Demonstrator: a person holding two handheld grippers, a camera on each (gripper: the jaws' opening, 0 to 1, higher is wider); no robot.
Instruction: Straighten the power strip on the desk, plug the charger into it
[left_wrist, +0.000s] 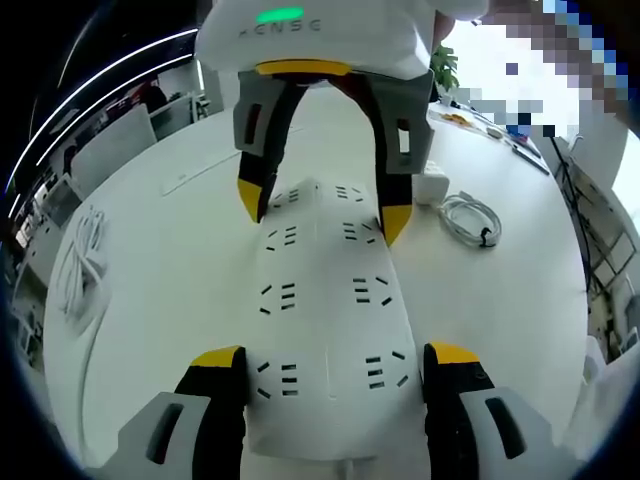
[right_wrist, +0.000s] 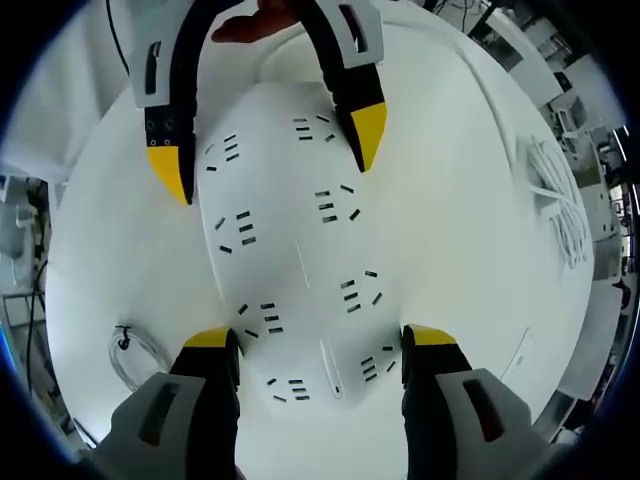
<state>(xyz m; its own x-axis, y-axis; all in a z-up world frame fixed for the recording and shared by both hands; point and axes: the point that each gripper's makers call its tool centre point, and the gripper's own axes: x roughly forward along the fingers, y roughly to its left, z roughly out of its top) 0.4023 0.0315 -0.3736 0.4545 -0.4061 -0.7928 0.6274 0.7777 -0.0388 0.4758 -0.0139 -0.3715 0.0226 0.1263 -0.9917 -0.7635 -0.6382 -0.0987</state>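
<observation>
The white counter (left_wrist: 180, 270) carries the white power strip (left_wrist: 325, 320), lying flat between both grippers. The left gripper (left_wrist: 330, 365) straddles one end and the right gripper (right_wrist: 320, 345) the other, jaws spread along the strip's sides, apparently to square it up; whether they press it, I cannot tell. The charger (left_wrist: 432, 187) with coiled cable (left_wrist: 472, 218) waits just beside.

Probably an office: white desks (left_wrist: 180, 170), chairs (left_wrist: 110, 150), ceiling strip lights (left_wrist: 110, 70).
</observation>
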